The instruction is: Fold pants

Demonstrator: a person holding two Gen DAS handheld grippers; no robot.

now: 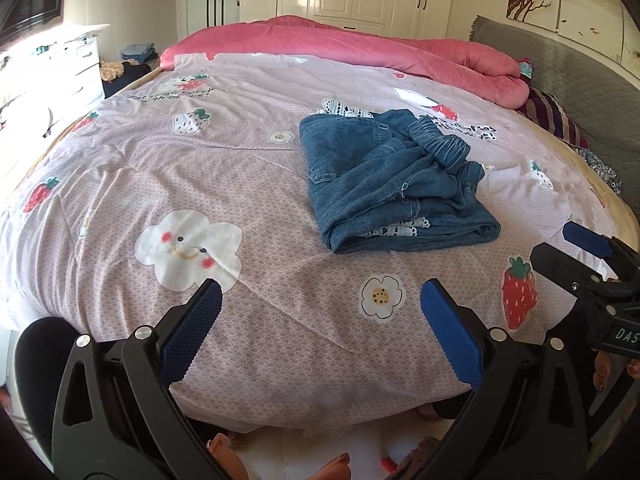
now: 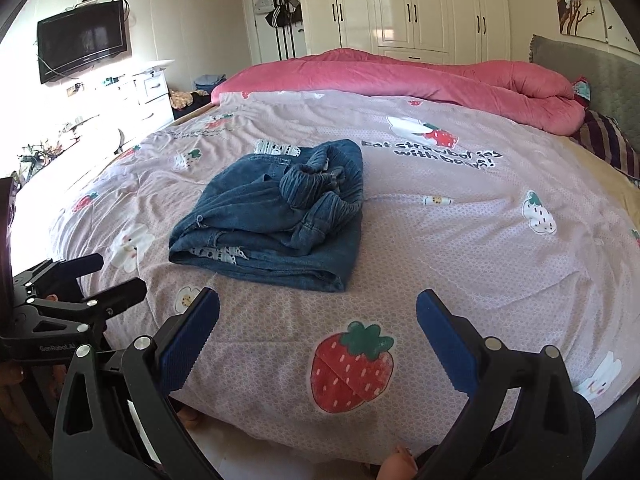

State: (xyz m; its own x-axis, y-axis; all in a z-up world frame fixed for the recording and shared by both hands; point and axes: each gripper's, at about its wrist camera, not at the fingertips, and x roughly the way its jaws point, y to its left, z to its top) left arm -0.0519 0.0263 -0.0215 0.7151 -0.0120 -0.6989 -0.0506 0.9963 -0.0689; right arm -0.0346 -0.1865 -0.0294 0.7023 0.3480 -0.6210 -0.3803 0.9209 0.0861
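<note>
Bed [image 1: 240, 184] carries the pants [image 1: 384, 184], folded into a loose denim stack near its centre, elastic waistband [image 1: 440, 146] bunched on top. Left gripper [image 1: 320, 332] and right gripper [image 2: 318, 340] hang at the near edge, jaws spread wide, holding nothing, well apart from the pants. Risk: the bunched waistband can slide off and open the fold if the stack is nudged.

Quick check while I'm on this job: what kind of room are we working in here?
A home bedroom, most likely. The jeans lie on a bed with a strawberry-print cover and a rolled pink quilt; white wardrobes line the far wall, and a TV hangs at left.
</note>
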